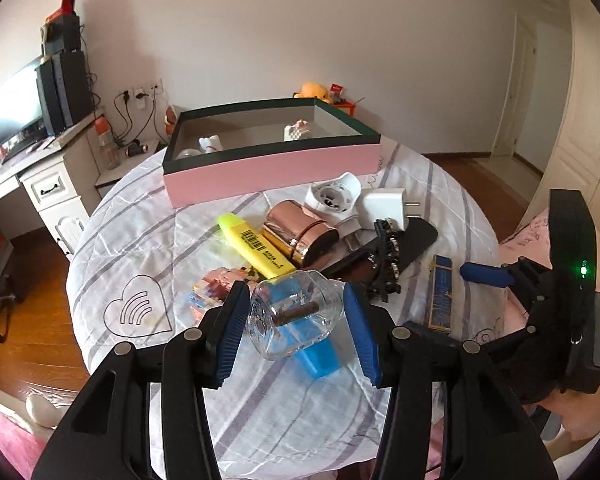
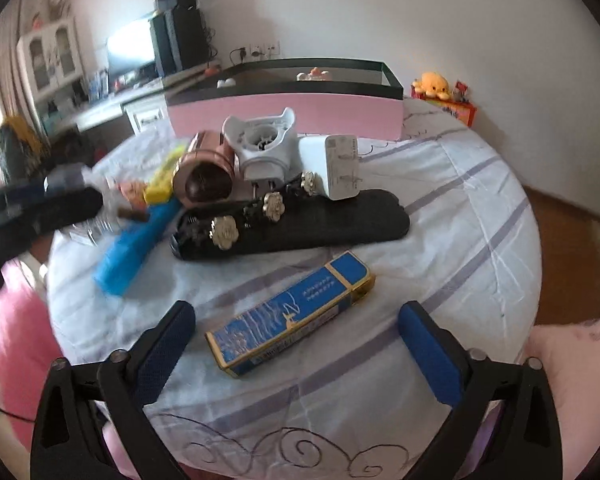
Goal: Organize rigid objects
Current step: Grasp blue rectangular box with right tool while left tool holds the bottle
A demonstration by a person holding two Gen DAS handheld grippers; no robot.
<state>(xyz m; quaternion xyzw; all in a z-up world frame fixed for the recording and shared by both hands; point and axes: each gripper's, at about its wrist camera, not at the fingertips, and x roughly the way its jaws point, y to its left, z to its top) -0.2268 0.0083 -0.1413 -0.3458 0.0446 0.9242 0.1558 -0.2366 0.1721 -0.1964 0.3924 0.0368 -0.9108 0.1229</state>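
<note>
The left gripper (image 1: 296, 320) clamps a clear glass bottle (image 1: 292, 316), in front of the pink box (image 1: 272, 168). The right gripper (image 2: 296, 340) gapes wide and empty — the blue carton (image 2: 292, 312) lies between its jaws, its long axis slanting across them.

Middle of the table (image 2: 460, 216) is crowded — black case (image 2: 300, 224), white charger (image 2: 340, 166), white plug part (image 2: 262, 146), copper tube (image 2: 204, 172) and yellow marker (image 1: 258, 246) lie packed together, touching or nearly so, no way through at cloth level. Pink box (image 1: 272, 168) walls off the far edge; its top is open. Blue carton (image 2: 288, 314) lies alone nr the front, bare cloth all round it — esp. to its right.
</note>
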